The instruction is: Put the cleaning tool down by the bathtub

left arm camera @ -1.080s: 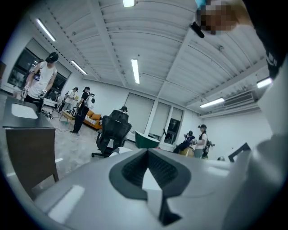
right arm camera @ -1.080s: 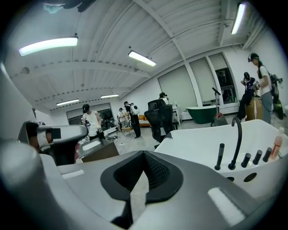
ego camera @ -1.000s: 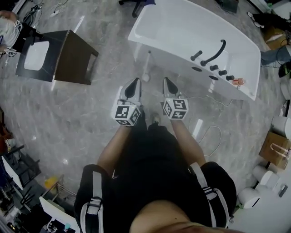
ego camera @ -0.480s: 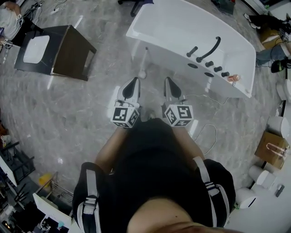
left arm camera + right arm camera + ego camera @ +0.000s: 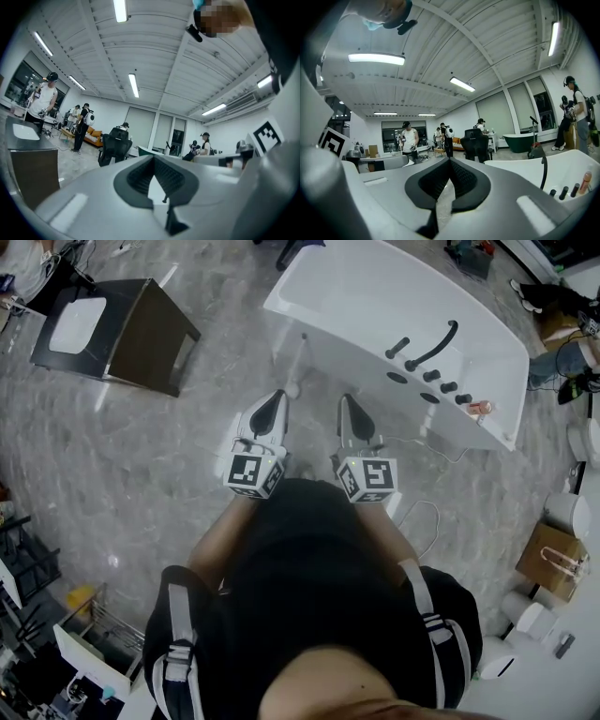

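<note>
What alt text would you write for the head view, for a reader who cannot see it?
From above, a person in black holds the left gripper and right gripper side by side, both shut and empty, over a grey floor. A white bathtub with black taps stands ahead, a dark cabinet at upper left.

Grey marbled floor (image 5: 141, 474) carries white bathtub (image 5: 361, 296) and dark cabinet (image 5: 155, 334).

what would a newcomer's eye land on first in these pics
The white bathtub spans the head view's top centre, a black faucet on its right rim. Below it, the left tool and right tool sit side by side, both shut and empty. A dark cabinet stands upper left.
</note>
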Tool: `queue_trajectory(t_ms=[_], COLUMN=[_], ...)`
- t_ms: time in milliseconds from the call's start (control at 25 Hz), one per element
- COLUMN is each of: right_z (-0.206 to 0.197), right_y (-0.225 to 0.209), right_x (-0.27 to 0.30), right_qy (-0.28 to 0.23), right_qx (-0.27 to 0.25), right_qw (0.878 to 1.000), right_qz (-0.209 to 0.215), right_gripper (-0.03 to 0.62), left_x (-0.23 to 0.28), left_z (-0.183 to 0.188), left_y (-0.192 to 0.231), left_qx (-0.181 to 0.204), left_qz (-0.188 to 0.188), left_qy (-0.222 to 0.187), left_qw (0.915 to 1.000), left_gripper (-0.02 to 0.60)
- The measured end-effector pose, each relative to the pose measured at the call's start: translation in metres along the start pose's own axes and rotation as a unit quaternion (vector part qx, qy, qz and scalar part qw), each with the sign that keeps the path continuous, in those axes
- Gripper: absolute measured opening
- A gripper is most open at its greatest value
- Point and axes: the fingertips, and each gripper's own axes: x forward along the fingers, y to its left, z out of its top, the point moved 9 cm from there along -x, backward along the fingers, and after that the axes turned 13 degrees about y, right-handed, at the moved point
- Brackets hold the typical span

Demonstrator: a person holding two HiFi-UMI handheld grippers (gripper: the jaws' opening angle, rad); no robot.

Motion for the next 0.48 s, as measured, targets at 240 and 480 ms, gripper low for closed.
queue_trajectory(t_ms=[240,480], right_z=[0.011,0.013], right_y=[-0.002,-0.002], right_x=[-0.002,0.000], right_qy=[-0.018,-0.017], right_qx=[-0.003,-0.017], right_qw=[1.000,1.000], right_qz=[0.014,0.009], right_gripper=[-0.002,-0.002], left_x=[0.003,0.006], left_z=[0.001,0.001], left_y=[-0.006,-0.006], left_qx=[0.008,0.011], left_qz=[0.001,-0.002], left_qy=[-0.003,-0.003], left_qw=[1.0000,0.9999], left_gripper=[0.008,0.008])
